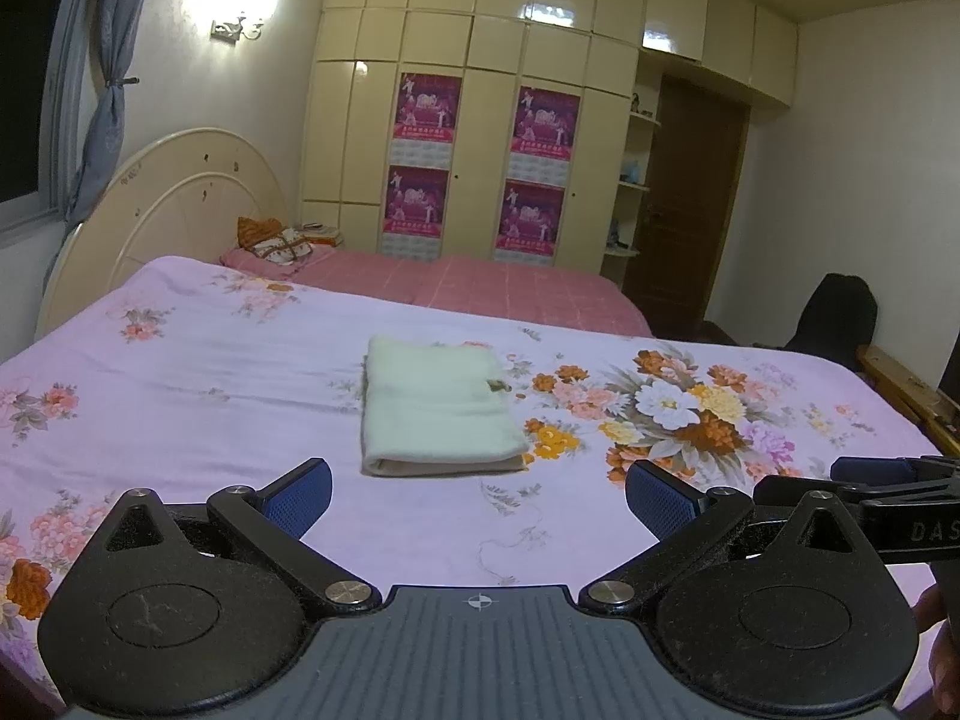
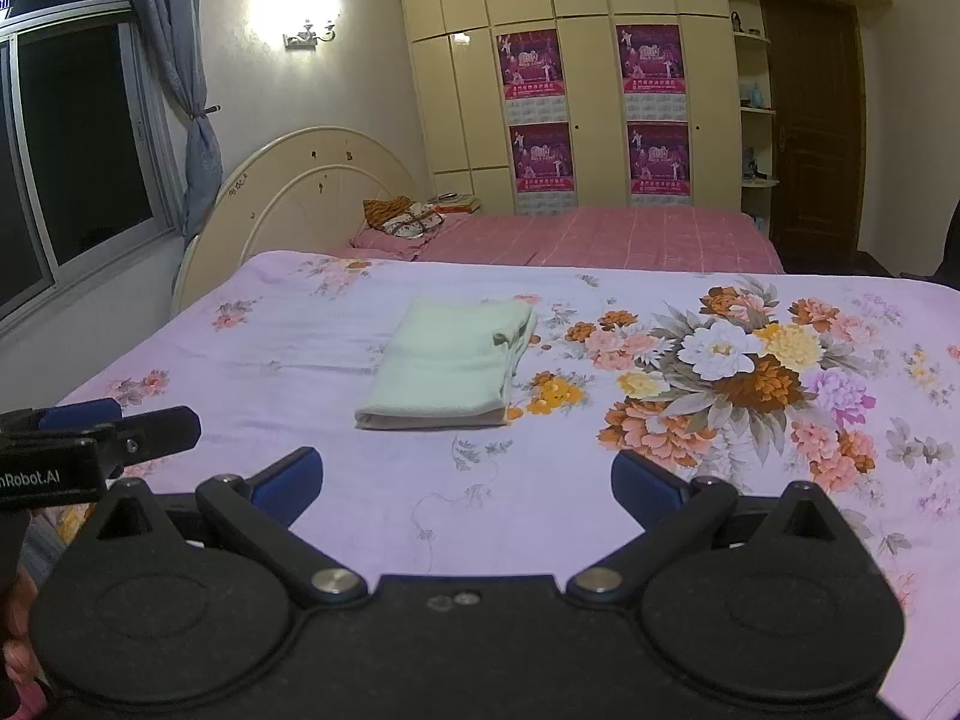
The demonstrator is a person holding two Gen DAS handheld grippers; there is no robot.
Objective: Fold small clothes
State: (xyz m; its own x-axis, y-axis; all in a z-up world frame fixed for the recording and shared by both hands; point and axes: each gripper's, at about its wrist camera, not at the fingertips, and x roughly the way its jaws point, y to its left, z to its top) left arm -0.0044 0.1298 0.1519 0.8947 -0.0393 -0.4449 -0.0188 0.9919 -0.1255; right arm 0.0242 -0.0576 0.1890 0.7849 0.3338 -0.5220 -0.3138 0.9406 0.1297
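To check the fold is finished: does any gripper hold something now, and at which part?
Nothing is held. The left gripper and right gripper are open, short of the folded cloth on the bed.

Dim room, glaring wall lamp [image 1: 237, 30]

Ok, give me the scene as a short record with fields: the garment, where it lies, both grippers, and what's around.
garment: pale green cloth, folded into a neat rectangle, folded edge toward the cameras
surface: lilac floral bedsheet, cloth lying flat on it
left gripper: open, empty, apart from the cloth
right gripper: open, empty, apart from the cloth
flower print: right of the cloth
background: pink checked bed, cream wardrobe with four posters, brown door
fold status: looks finished
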